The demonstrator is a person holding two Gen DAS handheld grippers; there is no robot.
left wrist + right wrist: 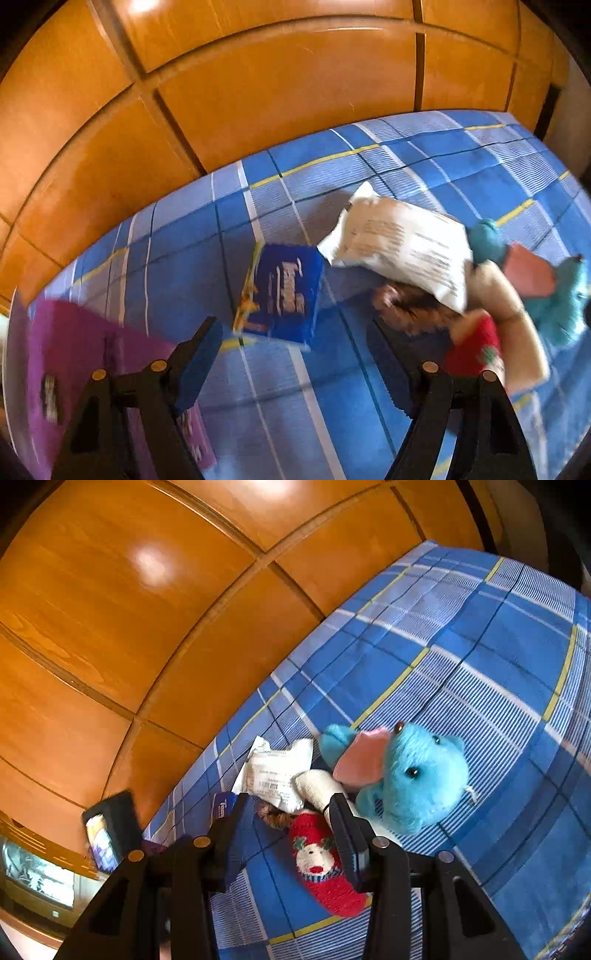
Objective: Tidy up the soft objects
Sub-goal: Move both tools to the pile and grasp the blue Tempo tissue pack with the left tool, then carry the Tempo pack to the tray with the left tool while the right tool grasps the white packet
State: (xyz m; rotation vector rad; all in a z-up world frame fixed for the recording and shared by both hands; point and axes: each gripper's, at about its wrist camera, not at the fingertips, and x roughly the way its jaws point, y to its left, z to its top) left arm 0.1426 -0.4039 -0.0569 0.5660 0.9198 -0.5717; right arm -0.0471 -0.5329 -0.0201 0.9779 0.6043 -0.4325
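On the blue plaid bed (424,166) lies a pile of soft things. It holds a white printed packet (399,251), a turquoise plush toy (561,295), a cream sock (517,317), a red sock (472,347) and something brown and furry (406,306). A blue tissue pack (280,291) lies just ahead of my left gripper (291,354), which hangs open and empty above the sheet. My right gripper (290,830) is open over the red reindeer sock (317,860). Its right finger overlaps the sock's edge and bare sheet shows beside its left finger. The turquoise plush (406,779) lies just to the right.
A purple pack (92,369) lies at the bed's left edge. Orange wooden cupboard doors (147,627) run along the far side of the bed (480,646). A black device with a lit screen (107,834) hangs at the left, above a television (37,878).
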